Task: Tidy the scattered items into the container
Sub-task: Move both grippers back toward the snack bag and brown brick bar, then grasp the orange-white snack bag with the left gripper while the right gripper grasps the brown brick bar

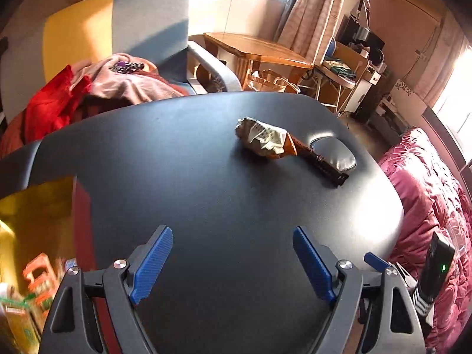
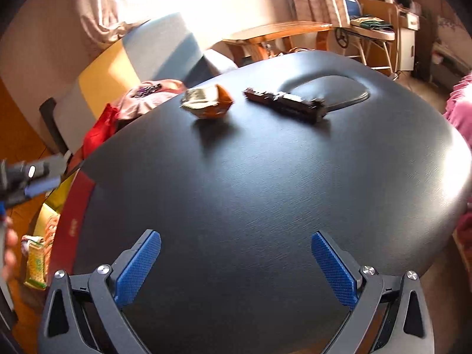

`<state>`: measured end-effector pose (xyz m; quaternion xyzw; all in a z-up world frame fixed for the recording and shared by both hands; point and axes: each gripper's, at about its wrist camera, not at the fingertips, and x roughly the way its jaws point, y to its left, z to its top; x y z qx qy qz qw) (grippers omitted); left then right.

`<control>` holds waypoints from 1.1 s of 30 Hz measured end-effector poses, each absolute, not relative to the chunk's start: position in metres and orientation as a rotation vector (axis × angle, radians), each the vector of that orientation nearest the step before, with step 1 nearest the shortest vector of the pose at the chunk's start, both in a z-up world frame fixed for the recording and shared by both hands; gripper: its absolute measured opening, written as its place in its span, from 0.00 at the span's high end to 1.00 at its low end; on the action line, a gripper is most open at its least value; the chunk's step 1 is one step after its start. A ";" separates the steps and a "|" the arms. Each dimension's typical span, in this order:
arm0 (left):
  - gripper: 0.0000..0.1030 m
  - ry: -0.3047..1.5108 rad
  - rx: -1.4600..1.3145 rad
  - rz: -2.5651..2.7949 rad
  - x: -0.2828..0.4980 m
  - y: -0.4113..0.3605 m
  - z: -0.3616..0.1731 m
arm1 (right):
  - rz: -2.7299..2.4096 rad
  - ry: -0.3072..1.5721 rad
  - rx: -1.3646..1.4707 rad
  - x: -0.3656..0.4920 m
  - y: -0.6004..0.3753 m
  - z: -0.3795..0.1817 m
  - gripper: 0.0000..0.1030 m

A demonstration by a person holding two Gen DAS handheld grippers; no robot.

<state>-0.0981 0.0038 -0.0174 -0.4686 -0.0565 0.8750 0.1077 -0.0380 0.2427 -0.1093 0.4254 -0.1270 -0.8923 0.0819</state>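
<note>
A crumpled orange and silver snack bag [image 1: 265, 141] [image 2: 208, 102] lies on the far part of the black table [image 1: 221, 191] [image 2: 265, 177]. A dark brown wrapped bar [image 1: 327, 168] [image 2: 284, 104] lies just right of it, by a shiny oval pad [image 1: 333, 155] [image 2: 330, 91]. A red box with a gold inside [image 1: 38, 221] [image 2: 70, 206] stands at the table's left edge and holds several snack packs [image 1: 35, 289] [image 2: 35, 262]. My left gripper [image 1: 233, 261] is open and empty above the near table, right of the box. My right gripper [image 2: 236, 261] is open and empty, well short of both items.
An armchair [image 1: 118, 29] with a pink and red pile of clothes [image 1: 97, 88] stands behind the table. A wooden table [image 1: 250, 47] and shelves are farther back. A pink quilted bed [image 1: 427, 191] lies to the right. The left gripper [image 2: 26, 177] shows at the right view's left edge.
</note>
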 end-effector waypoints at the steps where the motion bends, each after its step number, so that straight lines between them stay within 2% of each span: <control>1: 0.17 -0.173 -1.387 2.559 -0.108 0.008 -0.018 | -2.673 -0.374 1.272 -0.041 0.247 -0.110 0.00; 10: 0.17 -0.347 -1.455 2.500 -0.212 0.026 -0.027 | -2.724 -0.282 1.192 -0.108 0.277 -0.092 0.00; 14: 0.17 -0.345 -1.455 2.535 -0.256 0.033 -0.032 | -2.735 -0.233 1.162 -0.146 0.286 -0.084 0.00; 19: 0.17 -0.241 -1.458 2.567 -0.305 0.054 -0.044 | -2.695 -0.186 1.137 -0.193 0.292 -0.081 0.00; 28: 0.17 0.179 -1.483 2.510 -0.339 0.112 -0.079 | -2.543 -0.138 1.201 -0.263 0.285 -0.108 0.00; 33: 0.17 0.198 -1.559 2.490 -0.334 0.103 -0.096 | -2.380 -0.125 1.226 -0.273 0.271 -0.126 0.00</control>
